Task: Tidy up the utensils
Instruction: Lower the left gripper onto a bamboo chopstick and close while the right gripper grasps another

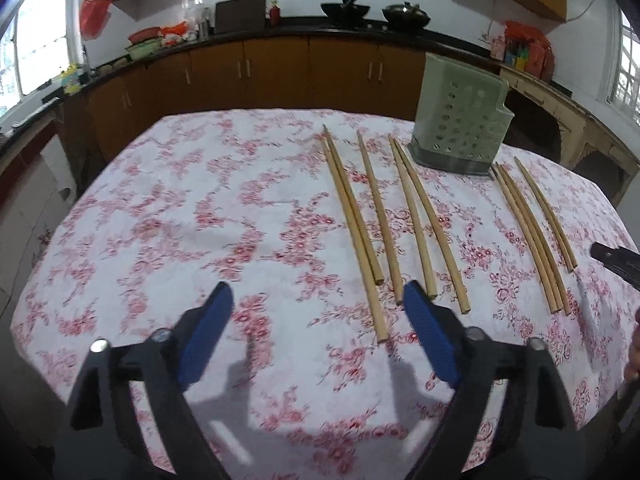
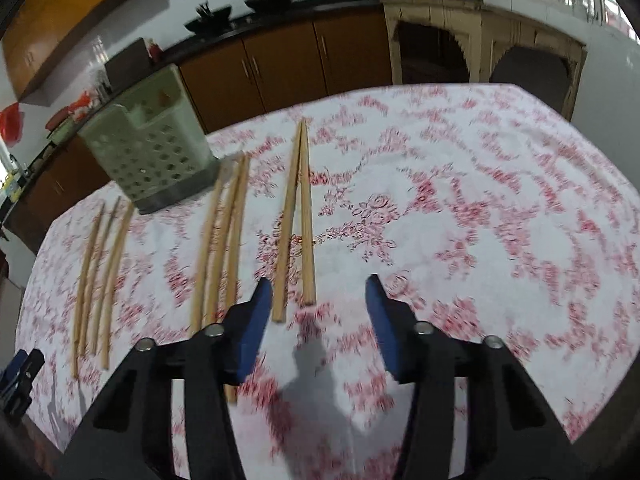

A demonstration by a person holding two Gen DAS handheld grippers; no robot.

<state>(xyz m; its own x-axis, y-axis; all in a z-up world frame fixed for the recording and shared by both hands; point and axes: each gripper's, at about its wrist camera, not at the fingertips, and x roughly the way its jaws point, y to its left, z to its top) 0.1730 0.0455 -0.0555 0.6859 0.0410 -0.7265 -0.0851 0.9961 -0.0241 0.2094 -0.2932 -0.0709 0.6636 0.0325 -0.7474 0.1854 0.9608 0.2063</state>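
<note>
Chopsticks [image 2: 298, 216] are lying in loose groups on the floral tablecloth [image 2: 480, 208], near the green perforated holder [image 2: 148, 148], which is showing nothing inside from these angles. Both the left gripper [image 1: 318, 308] and the right gripper [image 2: 316, 300] are hanging spread and pinching nothing. Round sticks are likely to roll or scissor apart if pinched off-centre, spoiling the grab.

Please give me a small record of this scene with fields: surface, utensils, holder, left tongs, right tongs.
surface: table with floral cloth
utensils: chopsticks lying loose in groups, none in the holder that can be seen
holder: green, perforated, upright, at the table's far side
left tongs: open, empty
right tongs: open, empty, near one pair
</note>
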